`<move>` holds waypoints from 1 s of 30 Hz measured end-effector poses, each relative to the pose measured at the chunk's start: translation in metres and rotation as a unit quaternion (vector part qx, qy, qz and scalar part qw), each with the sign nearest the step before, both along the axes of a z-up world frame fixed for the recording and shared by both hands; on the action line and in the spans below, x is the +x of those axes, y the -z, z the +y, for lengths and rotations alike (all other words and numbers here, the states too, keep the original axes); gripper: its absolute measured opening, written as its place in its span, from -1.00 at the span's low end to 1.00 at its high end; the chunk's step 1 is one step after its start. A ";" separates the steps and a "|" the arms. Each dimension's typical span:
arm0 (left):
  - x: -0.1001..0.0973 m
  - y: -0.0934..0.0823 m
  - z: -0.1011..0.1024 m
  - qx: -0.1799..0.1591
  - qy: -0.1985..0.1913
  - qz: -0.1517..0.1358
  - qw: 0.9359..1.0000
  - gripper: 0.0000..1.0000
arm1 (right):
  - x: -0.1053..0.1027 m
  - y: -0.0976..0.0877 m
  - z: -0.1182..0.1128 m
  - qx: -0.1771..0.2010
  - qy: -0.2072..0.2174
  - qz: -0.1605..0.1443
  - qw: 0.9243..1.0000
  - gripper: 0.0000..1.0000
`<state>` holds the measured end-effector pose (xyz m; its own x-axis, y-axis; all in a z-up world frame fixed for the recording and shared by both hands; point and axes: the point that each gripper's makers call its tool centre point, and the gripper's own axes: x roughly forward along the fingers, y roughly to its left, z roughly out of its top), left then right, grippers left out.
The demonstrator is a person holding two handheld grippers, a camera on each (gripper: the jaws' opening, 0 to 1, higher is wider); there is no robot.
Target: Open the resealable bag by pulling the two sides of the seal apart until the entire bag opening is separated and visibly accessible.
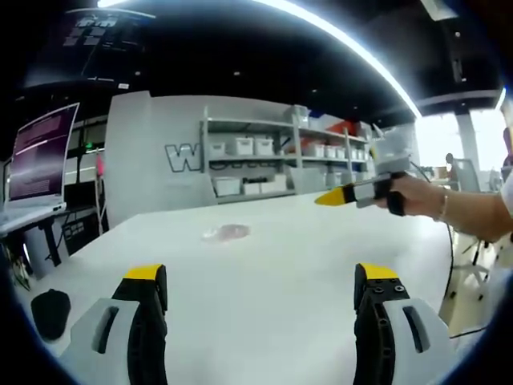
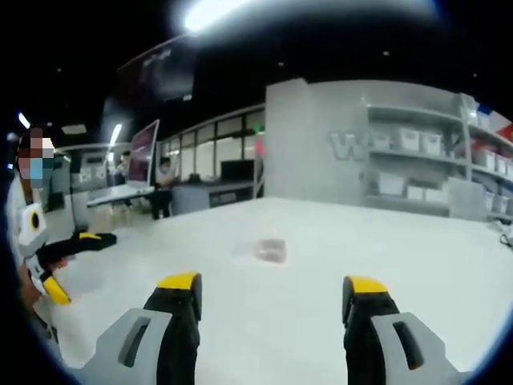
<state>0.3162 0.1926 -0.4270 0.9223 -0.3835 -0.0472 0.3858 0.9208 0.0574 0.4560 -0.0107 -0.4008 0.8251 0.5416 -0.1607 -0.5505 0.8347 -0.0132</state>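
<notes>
The resealable bag [image 1: 227, 233] lies flat on the white tabletop [image 1: 272, 273], out toward the middle and well ahead of both tools. It is clear and small in both views; in the right gripper view the bag [image 2: 268, 249] shows a darker patch inside, but the seal strip and which edge carries it are too blurred to make out. Nothing touches it, so the opening step has not begun.

The left gripper [image 1: 260, 277] has its fingers spread wide with nothing between them, hovering over the near part of the tabletop. The right gripper [image 2: 272, 293] is likewise wide open and empty, pointing at the bag from its own side. In the left gripper view the right gripper [image 1: 345, 195] also comes in from the right, held in a hand [image 1: 417, 195] above the tabletop, its yellow tips close together there from that angle.

To do this well, I judge each tool should come in low to the sealed edge and pinch one lip of the film only, one tool per side. A thin flat bag is likely to slide or be caught through both layers, so first find the seal edge. Then pull the two sides steadily apart along the whole seal.

Behind the tabletop stand shelves with white bins [image 1: 264, 160] and a monitor [image 1: 40, 152].
</notes>
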 end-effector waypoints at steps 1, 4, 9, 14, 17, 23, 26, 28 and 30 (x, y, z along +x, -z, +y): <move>0.000 0.000 0.000 0.000 0.000 0.000 1.000 0.90 | 0.001 0.000 0.000 -0.001 0.000 0.001 1.000 0.43; 0.001 -0.001 0.000 0.001 0.001 0.000 1.000 0.90 | 0.003 0.000 0.001 -0.006 -0.001 0.002 1.000 0.43; 0.001 -0.001 -0.001 0.002 0.002 0.002 1.000 0.90 | 0.008 0.003 0.002 -0.017 0.000 0.007 1.000 0.43; 0.002 -0.001 -0.002 0.002 0.005 0.003 1.000 0.90 | 0.013 0.010 0.006 -0.022 -0.004 0.021 1.000 0.43; 0.002 -0.003 -0.001 0.001 0.004 0.002 1.000 0.90 | 0.016 0.014 0.008 -0.027 -0.004 0.025 0.999 0.42; 0.002 -0.005 0.002 0.001 0.002 0.000 1.000 0.90 | 0.021 0.012 0.009 -0.033 -0.002 0.027 0.999 0.42; 0.002 -0.005 0.002 0.001 0.001 -0.001 1.000 0.90 | 0.024 0.012 0.010 -0.039 0.000 0.026 0.999 0.42; 0.002 -0.005 0.001 0.000 0.002 -0.001 1.000 0.90 | 0.025 0.014 0.012 -0.044 -0.002 0.028 0.999 0.42; 0.002 -0.004 0.000 0.000 0.003 -0.001 1.000 0.90 | 0.025 0.016 0.016 -0.050 -0.005 0.029 0.998 0.42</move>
<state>0.3185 0.1931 -0.4230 0.9203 -0.3885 -0.0462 0.3908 0.9187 0.0579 0.4806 0.0050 -0.4171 0.8075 0.5286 -0.2617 -0.5609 0.8254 -0.0638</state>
